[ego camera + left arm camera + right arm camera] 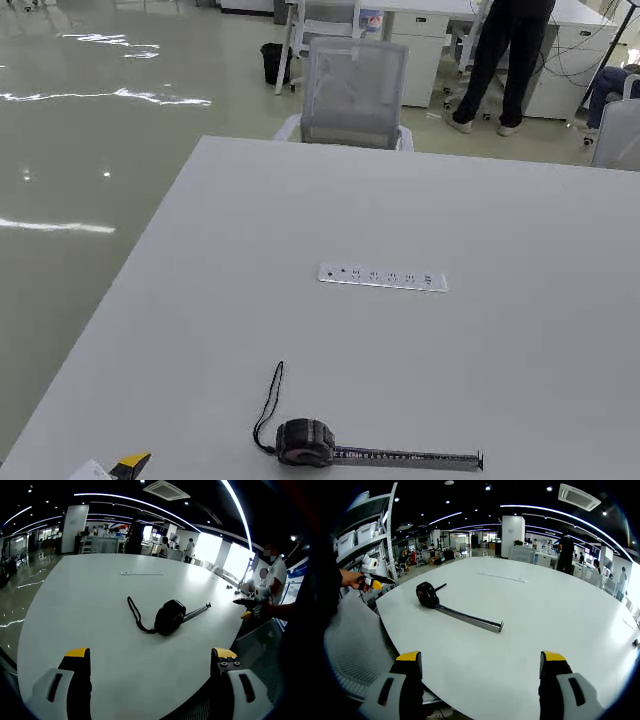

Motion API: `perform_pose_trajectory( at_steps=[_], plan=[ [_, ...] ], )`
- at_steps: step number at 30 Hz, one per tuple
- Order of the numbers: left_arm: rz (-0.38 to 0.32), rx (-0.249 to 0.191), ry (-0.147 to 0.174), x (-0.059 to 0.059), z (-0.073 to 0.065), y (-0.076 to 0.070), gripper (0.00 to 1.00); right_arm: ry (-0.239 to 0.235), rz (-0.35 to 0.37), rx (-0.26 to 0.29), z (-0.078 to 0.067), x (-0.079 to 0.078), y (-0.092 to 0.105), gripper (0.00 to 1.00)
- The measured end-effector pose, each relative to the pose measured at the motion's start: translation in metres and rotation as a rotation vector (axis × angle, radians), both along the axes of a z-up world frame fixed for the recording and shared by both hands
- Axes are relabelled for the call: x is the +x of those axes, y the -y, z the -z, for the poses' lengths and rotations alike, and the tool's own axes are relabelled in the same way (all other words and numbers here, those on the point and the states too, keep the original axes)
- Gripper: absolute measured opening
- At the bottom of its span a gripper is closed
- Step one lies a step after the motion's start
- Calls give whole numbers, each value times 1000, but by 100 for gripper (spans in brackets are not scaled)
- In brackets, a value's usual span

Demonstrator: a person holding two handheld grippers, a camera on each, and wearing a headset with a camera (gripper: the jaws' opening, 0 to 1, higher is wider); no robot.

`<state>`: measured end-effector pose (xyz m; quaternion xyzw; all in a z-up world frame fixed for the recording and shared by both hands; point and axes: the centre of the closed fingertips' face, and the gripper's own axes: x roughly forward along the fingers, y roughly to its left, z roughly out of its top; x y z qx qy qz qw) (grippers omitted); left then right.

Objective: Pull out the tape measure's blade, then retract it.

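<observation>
A dark tape measure [305, 442] lies near the front edge of the white table [400, 200]. Its blade [410, 459] is pulled out flat to the right, and its black lanyard [268, 398] curls away behind the case. In the left gripper view the tape measure [170, 616] sits ahead of my open left gripper [151, 655], well apart from it. My right gripper [481, 657] is open too and faces the blade's hooked end [500, 626] and the case [426, 593] from a distance. A yellow jaw tip of the left gripper [128, 465] peeks in at the bottom left of the head view.
A white power strip [382, 277] lies mid-table. A grey mesh chair [354, 95] stands at the far edge, and a person [505, 50] stands beyond it among desks. Shiny floor lies to the table's left. The table edge runs just before both grippers.
</observation>
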<state>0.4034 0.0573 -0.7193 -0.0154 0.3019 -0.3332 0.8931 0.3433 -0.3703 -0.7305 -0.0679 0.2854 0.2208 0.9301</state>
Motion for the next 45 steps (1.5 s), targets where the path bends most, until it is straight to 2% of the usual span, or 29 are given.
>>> perform_pose_trajectory(
  at_steps=[4,9,12,14,17,20,27,33,34,35,38,43,45],
  plan=[
    [-1,-4,5,-2,-5,3,99,0,5,-1,1,-1,2,100],
    [-1,11,0,-4,-4,3,99,-2,6,-4,2,-4,3,100],
    [-5,3,-2,-4,-10,7,99,10,-2,-6,1,-4,2,100],
    [-14,-20,1,0,-18,12,99,14,-11,-5,0,-4,2,99],
    [-12,-30,13,2,-31,22,99,8,-24,-6,3,-3,2,98],
    [5,-22,27,5,-34,32,99,4,-25,-6,4,-1,3,99],
    [45,11,-3,5,-22,49,99,2,-27,-17,3,-2,7,99],
    [24,17,-8,7,-25,58,99,10,-20,-34,2,-1,14,100],
    [-18,33,-39,8,-22,56,99,10,-21,-36,1,-1,14,99],
    [-16,38,-56,7,-21,57,99,9,-20,-36,1,-1,14,99],
    [-23,32,-44,9,-24,64,99,10,-23,-38,-1,1,13,99],
    [-44,60,-9,14,-28,76,99,13,-46,-52,1,6,11,97],
    [-75,78,30,20,-30,78,99,14,-54,-59,0,9,11,96]
  ],
)
